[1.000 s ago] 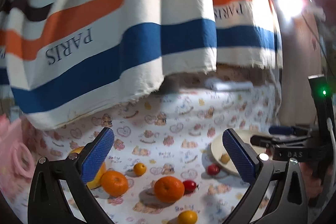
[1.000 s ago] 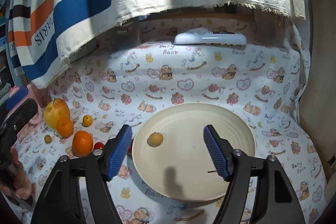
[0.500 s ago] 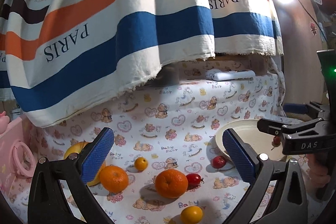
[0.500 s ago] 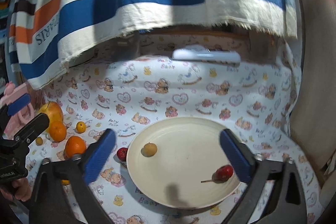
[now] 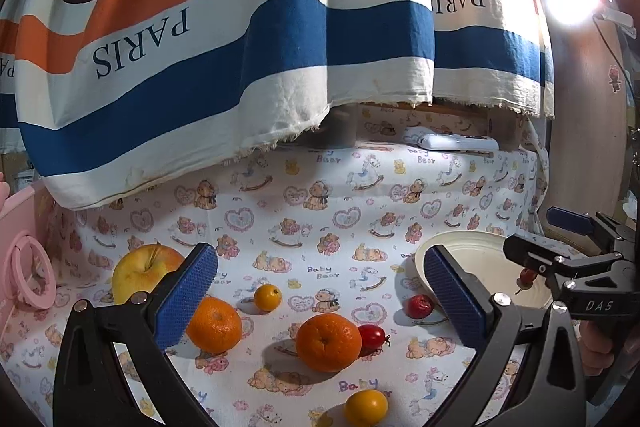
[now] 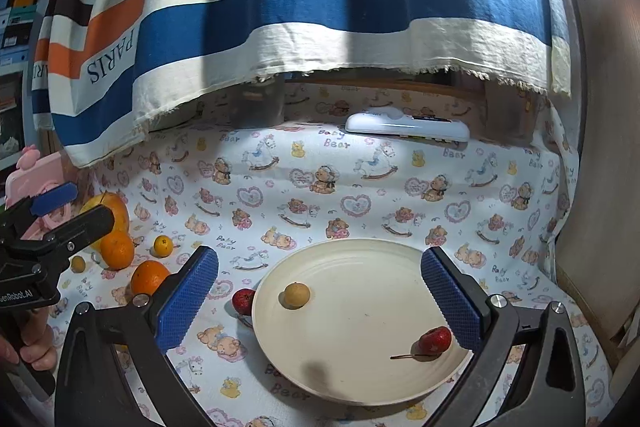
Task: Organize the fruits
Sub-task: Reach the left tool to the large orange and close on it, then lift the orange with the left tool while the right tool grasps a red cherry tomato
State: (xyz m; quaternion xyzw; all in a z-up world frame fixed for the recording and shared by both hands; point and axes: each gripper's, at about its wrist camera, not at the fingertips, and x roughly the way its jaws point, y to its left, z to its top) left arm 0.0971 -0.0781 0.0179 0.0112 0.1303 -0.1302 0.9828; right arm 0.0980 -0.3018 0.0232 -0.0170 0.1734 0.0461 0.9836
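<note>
My right gripper [image 6: 320, 299] stands wide open over a cream plate [image 6: 360, 359]. On the plate lie a tan round fruit [image 6: 297, 295] and a red fruit with a stem [image 6: 435, 340], which is just inside my right finger and free of the pads. A red fruit [image 6: 244, 301] lies against the plate's left rim. My left gripper [image 5: 320, 287] is open and holds nothing. It hangs above an apple [image 5: 140, 267], two oranges [image 5: 214, 325] [image 5: 328, 343], a cherry tomato [image 5: 372, 335] and two small yellow citrus [image 5: 268, 297] [image 5: 366, 407].
A striped PARIS cloth [image 5: 256, 39] hangs over the back of the bear-print tablecloth [image 5: 320, 219]. A white remote-like device [image 6: 406, 127] lies at the back. A pink stand [image 5: 28, 271] is at the far left, a wooden panel [image 6: 600, 187] at the right.
My right jaws have opened wider and the red stemmed fruit now lies loose on the plate. The right gripper has drawn back a little. My left gripper has hardly moved.
</note>
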